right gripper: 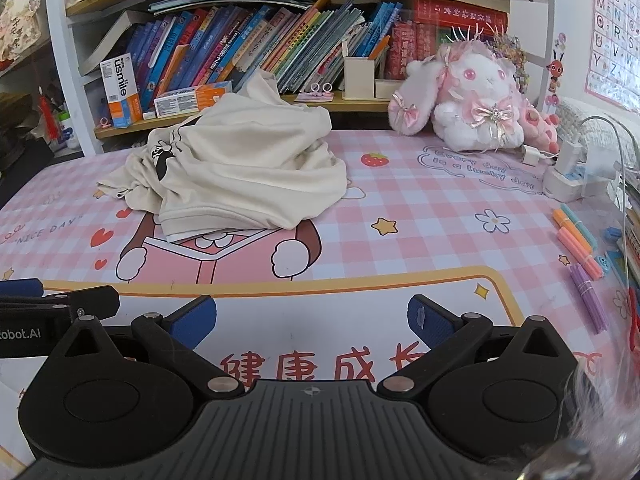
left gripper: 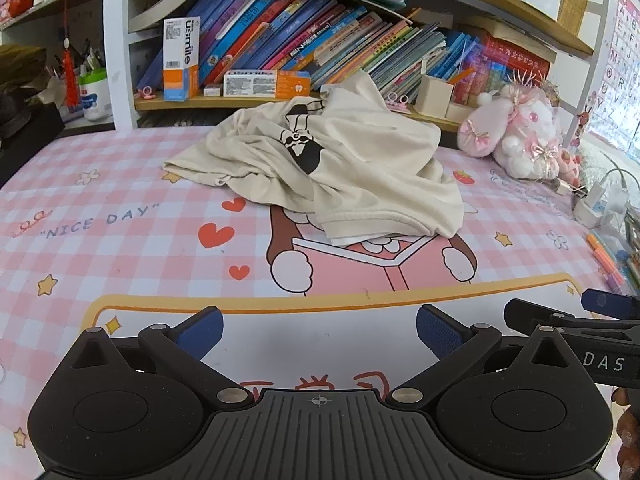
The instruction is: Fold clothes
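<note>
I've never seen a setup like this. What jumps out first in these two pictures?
A crumpled cream shirt with a black print lies in a heap on the pink checked mat, in front of a shelf crammed with leaning books. A pink and white plush rabbit sits to its right. At the near edge, the left gripper and right gripper are open, holding nothing.

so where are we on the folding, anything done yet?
Done: nothing. The cream shirt lies in a crumpled heap on the pink desk mat, one part draped against the bookshelf.
In hand: nothing. The left gripper and right gripper are both open and empty, over the mat's near edge, short of the shirt.
Left: grab it, spread it flat, then every fold.
</note>
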The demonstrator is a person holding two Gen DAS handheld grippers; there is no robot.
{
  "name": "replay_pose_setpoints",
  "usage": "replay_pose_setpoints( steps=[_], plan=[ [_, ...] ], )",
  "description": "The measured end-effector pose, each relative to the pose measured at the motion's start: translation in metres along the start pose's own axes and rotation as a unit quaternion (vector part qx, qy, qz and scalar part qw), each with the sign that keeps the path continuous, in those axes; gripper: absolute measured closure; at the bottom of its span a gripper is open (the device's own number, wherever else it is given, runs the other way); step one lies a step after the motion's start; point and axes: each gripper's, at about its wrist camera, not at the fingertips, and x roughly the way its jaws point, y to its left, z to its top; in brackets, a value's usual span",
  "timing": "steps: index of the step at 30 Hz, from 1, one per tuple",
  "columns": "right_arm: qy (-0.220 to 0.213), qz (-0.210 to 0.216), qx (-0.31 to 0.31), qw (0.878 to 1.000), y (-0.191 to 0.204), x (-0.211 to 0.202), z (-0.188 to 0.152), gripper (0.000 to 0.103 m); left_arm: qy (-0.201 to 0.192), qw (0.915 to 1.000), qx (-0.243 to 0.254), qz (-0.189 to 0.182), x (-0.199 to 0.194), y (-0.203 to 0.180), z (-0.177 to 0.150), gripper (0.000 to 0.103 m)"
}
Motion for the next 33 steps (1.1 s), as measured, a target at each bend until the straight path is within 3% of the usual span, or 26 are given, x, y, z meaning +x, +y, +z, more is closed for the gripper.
replay_pose_setpoints(
  steps=[33],
  plan=[
    [0.004,0.000,-0.004,1.000,0.0020,0.0022,-0.0016,0.000,0.005,1.0000,0.003,0.006,0.0015,0.0008,-0.0013,0.000]
  ],
)
